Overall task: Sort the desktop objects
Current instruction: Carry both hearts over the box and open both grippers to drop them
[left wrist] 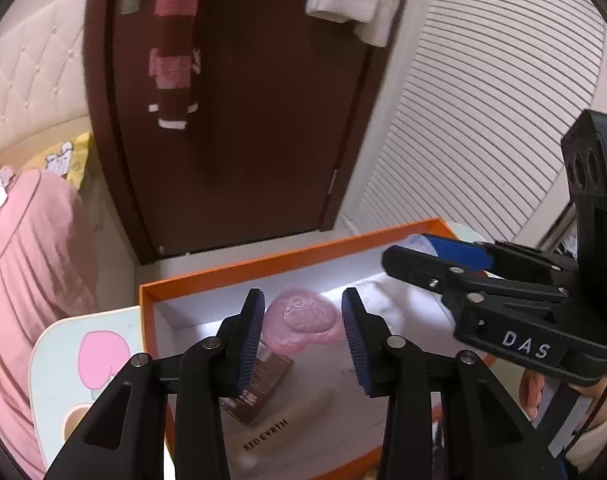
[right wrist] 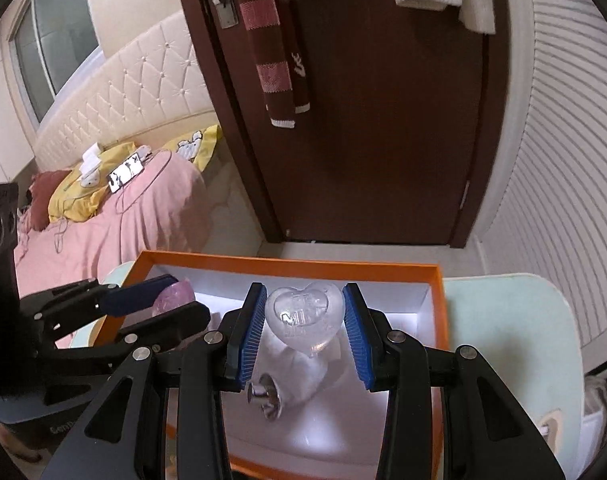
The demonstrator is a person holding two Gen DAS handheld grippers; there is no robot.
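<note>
i lower both hearts gently: left hand-held gripper (left wrist: 303, 328) just loose around the pink heart (left wrist: 301, 326), right hand-held gripper (right wrist: 305, 320) clamping the clear heart (right wrist: 305, 316), over the orange box (right wrist: 439, 300).

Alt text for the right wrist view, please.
The right claw grips a clear heart-shaped item between blue pads above an open orange box. The left claw, at left, has a pink heart item between its fingers; a dark door stands behind.

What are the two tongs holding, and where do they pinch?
Right tongs pinch the clear heart by its two sides. Left tongs have the pink heart between them; whether they pinch it cannot be told.
</note>
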